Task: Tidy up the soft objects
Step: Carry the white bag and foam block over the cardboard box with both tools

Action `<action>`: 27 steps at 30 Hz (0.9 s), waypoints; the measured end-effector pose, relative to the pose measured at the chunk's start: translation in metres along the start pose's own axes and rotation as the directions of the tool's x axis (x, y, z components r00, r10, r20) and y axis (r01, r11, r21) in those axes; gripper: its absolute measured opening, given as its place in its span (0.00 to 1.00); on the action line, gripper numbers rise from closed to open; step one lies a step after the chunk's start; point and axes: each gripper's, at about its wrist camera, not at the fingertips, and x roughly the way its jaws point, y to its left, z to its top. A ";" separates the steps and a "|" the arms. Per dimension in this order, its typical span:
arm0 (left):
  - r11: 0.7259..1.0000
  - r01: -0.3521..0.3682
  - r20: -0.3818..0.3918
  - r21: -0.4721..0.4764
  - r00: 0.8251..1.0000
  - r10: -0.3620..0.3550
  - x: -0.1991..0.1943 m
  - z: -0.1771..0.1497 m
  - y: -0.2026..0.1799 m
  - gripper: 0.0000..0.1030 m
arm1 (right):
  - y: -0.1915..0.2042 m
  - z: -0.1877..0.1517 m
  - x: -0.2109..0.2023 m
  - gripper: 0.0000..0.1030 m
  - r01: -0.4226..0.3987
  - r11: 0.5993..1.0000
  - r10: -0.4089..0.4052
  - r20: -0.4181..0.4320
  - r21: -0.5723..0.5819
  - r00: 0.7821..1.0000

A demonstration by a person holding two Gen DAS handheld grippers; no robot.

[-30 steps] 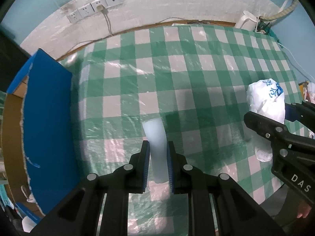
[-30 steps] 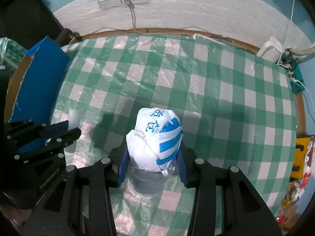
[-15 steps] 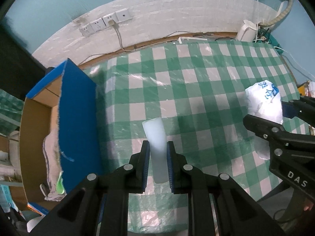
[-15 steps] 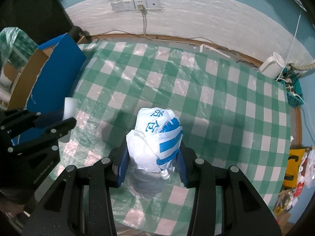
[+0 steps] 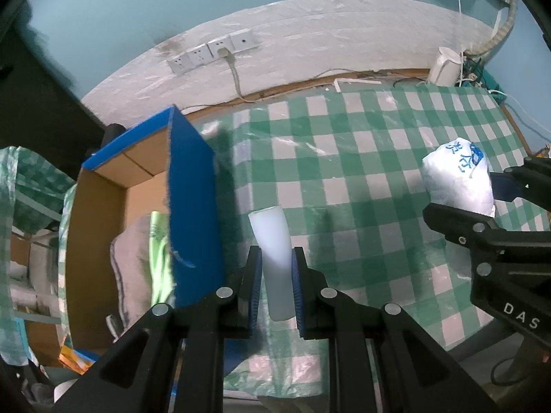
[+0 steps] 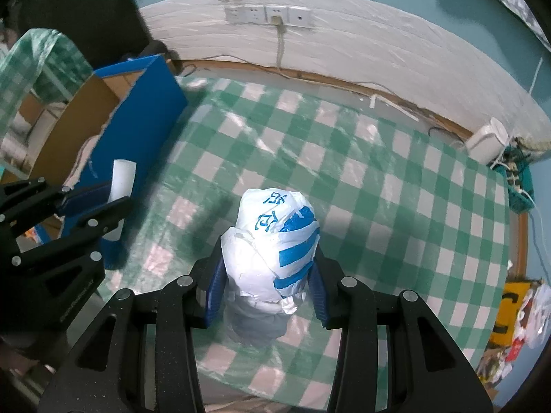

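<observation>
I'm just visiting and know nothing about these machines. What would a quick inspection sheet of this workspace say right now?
Surface: table under a green-and-white checked cover with glossy plastic over it.
Job's things: white foam tube and bundled white plastic bag with blue print, both held up; blue cardboard box at the table's left edge, open, holding a folded grey towel and something green.
Clutter: nothing seen on the cover itself.
Grippers: left gripper shut on the tube; right gripper shut on the bag.
Cables: one plug in the wall socket strip, its lead hanging down; tangled wires at the far right corner.
Surroundings: teal wall, white brick-pattern panel, white appliance in the corner.
</observation>
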 end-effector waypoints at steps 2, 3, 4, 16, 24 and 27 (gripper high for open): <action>1.000 0.001 0.006 -0.011 1.000 -0.001 -0.004 -0.002 0.008 0.16 | 0.007 0.004 -0.001 0.41 -0.004 1.000 0.004 0.004 -0.013 1.000; 1.000 0.002 0.008 -0.016 1.000 -0.002 -0.006 -0.003 0.011 0.16 | 0.011 0.006 -0.002 0.41 -0.007 1.000 0.007 0.007 -0.020 1.000; 1.000 -0.003 0.012 -0.020 1.000 0.003 -0.008 -0.005 0.016 0.16 | 0.015 0.007 -0.002 0.41 -0.008 1.000 0.008 0.009 -0.026 1.000; 0.995 -0.036 0.038 -0.093 0.999 0.039 -0.021 -0.018 0.062 0.16 | 0.064 0.032 -0.009 0.41 -0.042 0.994 0.046 0.034 -0.097 0.998; 0.986 -0.048 0.035 -0.159 0.998 0.054 -0.022 -0.028 0.098 0.16 | 0.102 0.047 -0.009 0.41 -0.070 0.986 0.077 0.042 -0.151 0.996; 0.981 -0.049 0.035 -0.188 0.998 0.057 -0.023 -0.032 0.112 0.16 | 0.119 0.052 -0.009 0.41 -0.080 0.981 0.089 0.042 -0.177 0.995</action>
